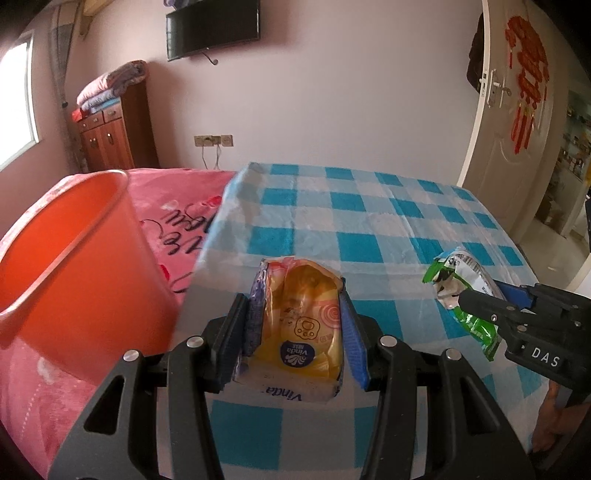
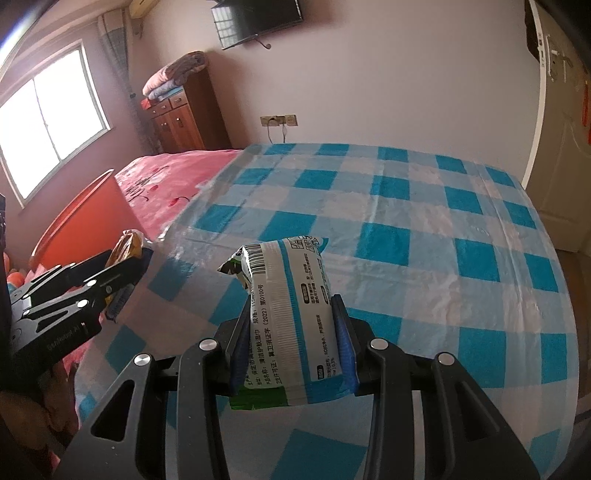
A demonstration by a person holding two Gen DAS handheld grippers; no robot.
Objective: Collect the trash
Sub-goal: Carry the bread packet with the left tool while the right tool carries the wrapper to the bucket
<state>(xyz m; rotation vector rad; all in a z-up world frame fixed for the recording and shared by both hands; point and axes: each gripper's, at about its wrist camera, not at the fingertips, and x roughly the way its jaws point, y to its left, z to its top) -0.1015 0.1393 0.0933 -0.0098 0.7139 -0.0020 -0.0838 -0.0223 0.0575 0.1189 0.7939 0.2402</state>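
Bedroom setup, pale walls with a dark TV [image 1: 213,27] mounted up high, a wooden cabinet [image 1: 110,136] with folded blankets stacked on top, and a blue-and-white checked cloth [image 2: 424,229] spread over the surface, pink blanket [image 1: 177,210] beside it on the left. Left wrist view gets the big orange bucket [image 1: 74,266] up close at the left edge, plus a white door [image 1: 506,129] with red decorations on it; right wrist view only catches a sliver of that bucket but shows the bright window [image 2: 48,125] way better. Both grippers angle downward over the cloth, side by side. Left gripper [image 1: 295,291] is partly closed, pads squeezing a yellow Vinda tissue pack [image 1: 303,325] that looks crumpled, held up off the cloth. Right gripper [image 2: 291,306] is likewise clamped partway on a green-and-white wipes packet [image 2: 291,317], barcode side up, sticking out past the fingertips. You can also see a bit of the person's hand [image 1: 557,424] behind the right gripper in the left view
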